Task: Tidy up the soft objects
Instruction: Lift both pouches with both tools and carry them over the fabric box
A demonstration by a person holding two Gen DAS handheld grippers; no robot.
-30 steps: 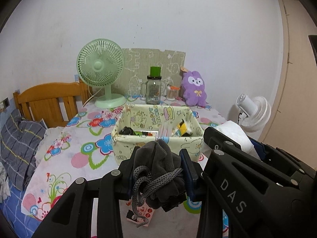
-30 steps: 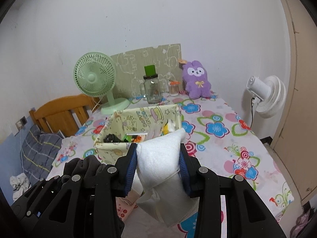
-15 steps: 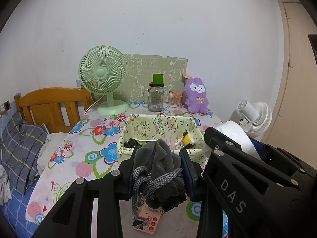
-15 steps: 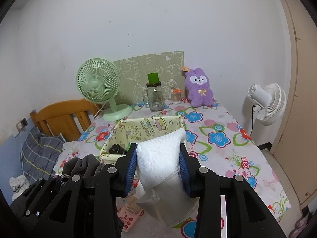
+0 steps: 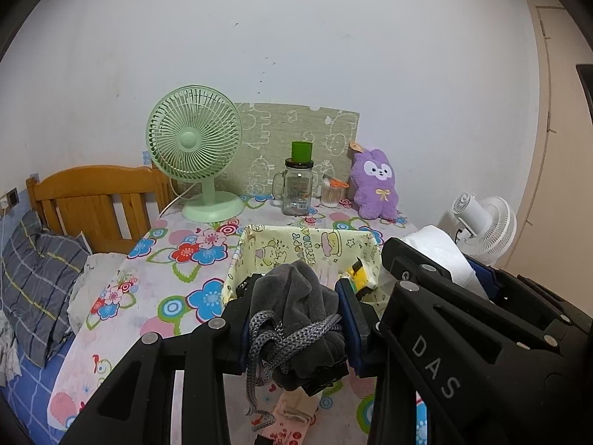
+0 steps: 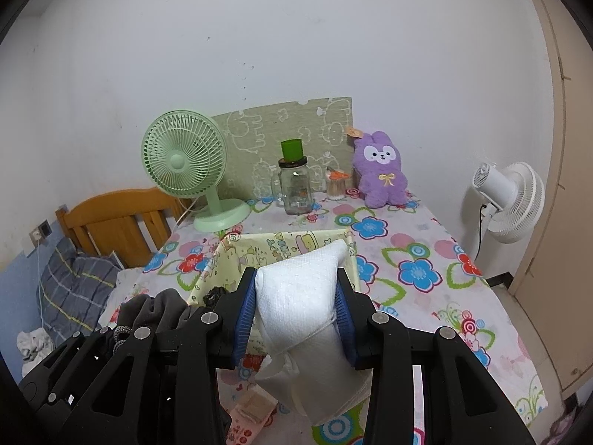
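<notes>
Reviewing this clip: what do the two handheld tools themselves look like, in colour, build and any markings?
Both tools are matte black plastic with angular, open-framed finger arms joined by round silver rivets. The left tool and the right tool each carry blue ribbed pads on the inner finger faces. White letters "DAS" run along the right tool's body in the left wrist view. No cables, hands or sleeves are visible.

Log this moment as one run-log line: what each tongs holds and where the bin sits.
left tongs: shut on grey drawstring cloth | right tongs: shut on white cloth | yellow fabric bin: on table, ahead of both | stage: carrying
</notes>
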